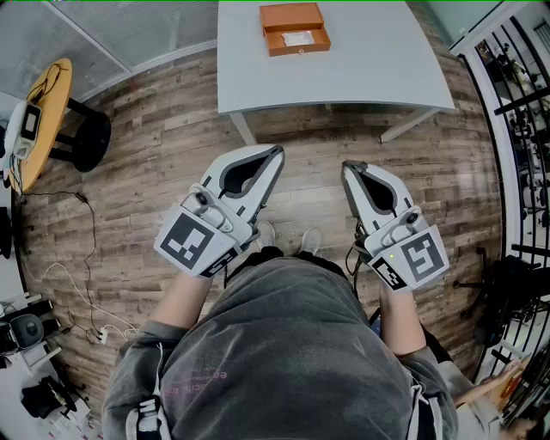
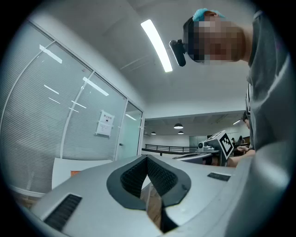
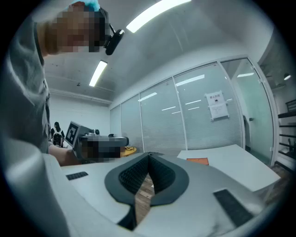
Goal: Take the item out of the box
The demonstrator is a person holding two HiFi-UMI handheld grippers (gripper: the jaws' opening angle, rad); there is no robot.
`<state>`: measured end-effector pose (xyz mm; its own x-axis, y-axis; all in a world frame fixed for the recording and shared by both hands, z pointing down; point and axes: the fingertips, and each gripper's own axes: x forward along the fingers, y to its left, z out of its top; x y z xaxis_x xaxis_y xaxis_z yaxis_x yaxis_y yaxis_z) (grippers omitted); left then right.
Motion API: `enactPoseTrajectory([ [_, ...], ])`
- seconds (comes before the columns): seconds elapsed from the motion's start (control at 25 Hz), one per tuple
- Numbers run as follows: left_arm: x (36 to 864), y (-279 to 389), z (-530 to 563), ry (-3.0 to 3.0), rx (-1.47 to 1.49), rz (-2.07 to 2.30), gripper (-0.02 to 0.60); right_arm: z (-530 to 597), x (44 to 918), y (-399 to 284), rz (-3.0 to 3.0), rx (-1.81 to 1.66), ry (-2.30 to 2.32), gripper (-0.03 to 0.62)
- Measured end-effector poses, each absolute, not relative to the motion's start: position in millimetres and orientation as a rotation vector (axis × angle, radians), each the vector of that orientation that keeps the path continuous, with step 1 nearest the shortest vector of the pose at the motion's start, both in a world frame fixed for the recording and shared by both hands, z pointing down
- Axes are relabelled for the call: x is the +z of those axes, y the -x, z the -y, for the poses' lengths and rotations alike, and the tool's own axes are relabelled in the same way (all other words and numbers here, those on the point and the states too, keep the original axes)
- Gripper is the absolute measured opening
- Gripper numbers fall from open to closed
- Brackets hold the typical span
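Grey-shirted and standing on the wooden floor (image 1: 155, 163), well apart from the white table (image 1: 369, 69), facing it squarely. Holding the left gripper (image 1: 277, 151) and the right gripper (image 1: 347, 166) side by side at waist height, both aiming roughly level toward the table, likely as a neutral ready pose ahead of any approach. Holding both clenched, tips pressed together, pinching nothing in either, with only floorboards showing through the gaps behind the tips. Looking down on the orange box (image 1: 292, 15) lying open toward the table's far side, lid flipped back, baring the pale, flat item (image 1: 298, 39) in its tray, presumably for an easy pick from above. Not yet reaching: judging by the gap, needing a step forward first, then loosening one gripper for the item and perhaps steadying the box with the other. Risking a slide of the light box across the smooth tabletop if pulling one-handed.
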<state>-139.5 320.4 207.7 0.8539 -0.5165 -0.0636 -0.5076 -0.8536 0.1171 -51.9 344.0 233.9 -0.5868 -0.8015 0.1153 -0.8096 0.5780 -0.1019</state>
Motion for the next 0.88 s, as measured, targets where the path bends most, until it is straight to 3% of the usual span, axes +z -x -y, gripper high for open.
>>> enactPoseTrajectory([
  [0.88, 202, 103, -327, -2.932, -0.145, 0.861, 0.002, -344, 233, 15, 2.773, 0.240, -1.385, 0.005],
])
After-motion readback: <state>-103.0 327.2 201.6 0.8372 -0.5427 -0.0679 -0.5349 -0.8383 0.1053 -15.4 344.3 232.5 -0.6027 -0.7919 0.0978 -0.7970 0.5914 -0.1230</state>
